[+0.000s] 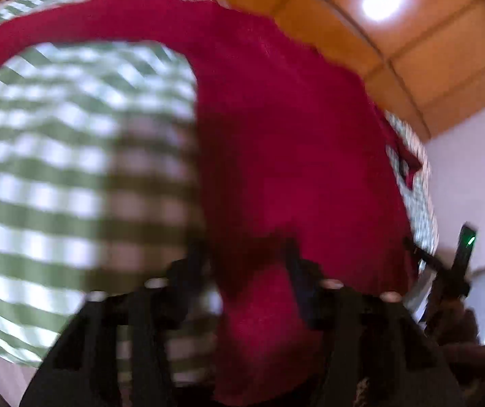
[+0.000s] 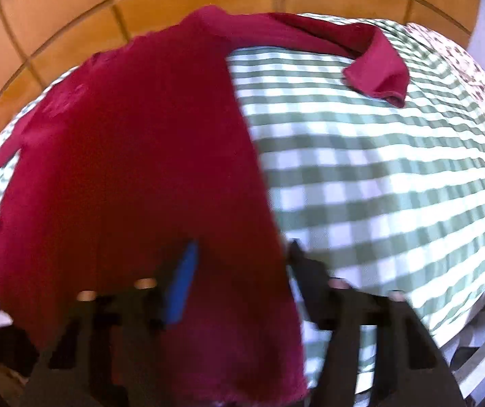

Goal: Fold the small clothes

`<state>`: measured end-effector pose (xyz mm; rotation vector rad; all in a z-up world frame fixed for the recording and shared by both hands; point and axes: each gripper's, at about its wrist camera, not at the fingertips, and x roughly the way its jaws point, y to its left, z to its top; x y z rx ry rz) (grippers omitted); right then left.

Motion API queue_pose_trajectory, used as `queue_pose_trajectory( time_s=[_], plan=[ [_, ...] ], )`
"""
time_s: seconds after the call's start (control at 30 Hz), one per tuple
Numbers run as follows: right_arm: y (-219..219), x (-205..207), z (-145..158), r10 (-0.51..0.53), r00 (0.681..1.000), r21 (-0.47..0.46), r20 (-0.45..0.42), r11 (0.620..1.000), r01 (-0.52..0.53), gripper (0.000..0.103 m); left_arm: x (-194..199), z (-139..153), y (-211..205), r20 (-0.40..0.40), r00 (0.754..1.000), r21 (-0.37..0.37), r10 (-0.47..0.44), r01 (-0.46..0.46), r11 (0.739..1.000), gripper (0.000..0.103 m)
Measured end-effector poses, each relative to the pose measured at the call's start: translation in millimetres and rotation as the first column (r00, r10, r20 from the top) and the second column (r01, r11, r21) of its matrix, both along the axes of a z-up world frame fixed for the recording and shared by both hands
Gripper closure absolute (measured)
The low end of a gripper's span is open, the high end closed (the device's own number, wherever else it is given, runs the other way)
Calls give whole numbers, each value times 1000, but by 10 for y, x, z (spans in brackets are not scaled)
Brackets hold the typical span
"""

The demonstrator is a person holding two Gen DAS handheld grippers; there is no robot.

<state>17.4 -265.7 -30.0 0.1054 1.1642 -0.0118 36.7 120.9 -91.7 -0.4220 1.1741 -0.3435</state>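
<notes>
A dark red long-sleeved garment lies spread on a green and white checked cloth. One sleeve stretches away to the upper left. My left gripper points down at the near hem, and red cloth bunches up between its two fingers; the picture is blurred. In the right wrist view the same garment covers the left half, with a folded sleeve and cuff at the upper right. My right gripper holds the garment's near edge between a blue-padded finger and a black one.
The checked cloth covers a raised surface, with a floral cloth at its far right. Beyond it is an orange tiled floor and a pale wall. The other gripper's body, with a green light, shows at the right edge.
</notes>
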Motion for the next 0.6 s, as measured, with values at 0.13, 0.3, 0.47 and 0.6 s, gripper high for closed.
queue_pose_trajectory(
  time_s=[0.13,0.3,0.47,0.6],
  plan=[
    [99,-142,53,67,998,2,-2,998,-67,95,-28,31,19,16,1000,32,-5,4,999,91],
    [68,-433,106,140,990,57,-31,989,-138,95,-116,40,198,6,1000,136,14,-15,991,84],
    [-143,-339,173,61,998,140,9,988,-62,82,-13,327,145,102,992,169,70,-86,982,43],
    [-549,-11,418,-127,980,28,155,992,124,39,222,583,-135,208,977,190,36,-77,979,37]
  ],
)
